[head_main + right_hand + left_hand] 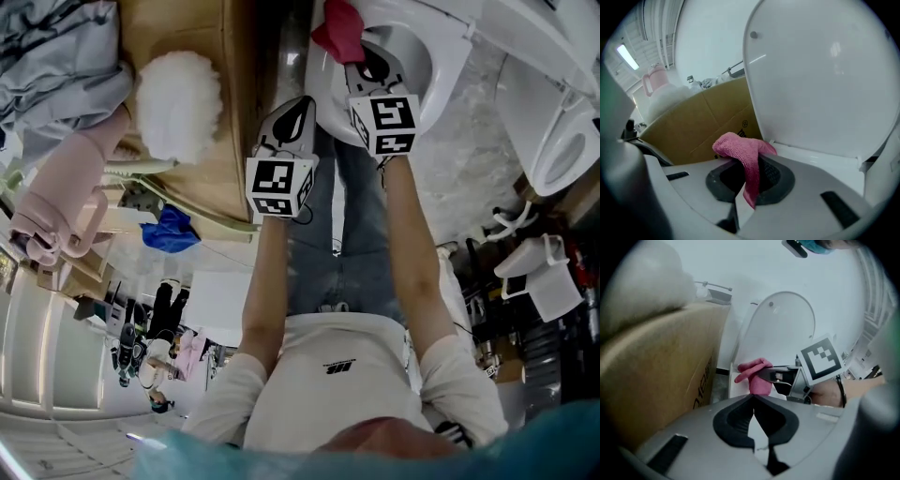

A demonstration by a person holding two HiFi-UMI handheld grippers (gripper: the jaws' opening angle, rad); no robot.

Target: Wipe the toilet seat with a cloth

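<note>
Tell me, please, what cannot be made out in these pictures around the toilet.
- Seat: in the right gripper view, the right gripper body covers everything below the lid.
- Whether the cloth touches the seat: in the head view, the cloth itself and the right gripper cover the contact.
- Box print: in the left gripper view, blurred and too small to read.

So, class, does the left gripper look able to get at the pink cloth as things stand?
Probably yes: nothing stands between the left gripper and the pink cloth just ahead. Its jaws are together, though, and the right gripper clamps the cloth.
</note>
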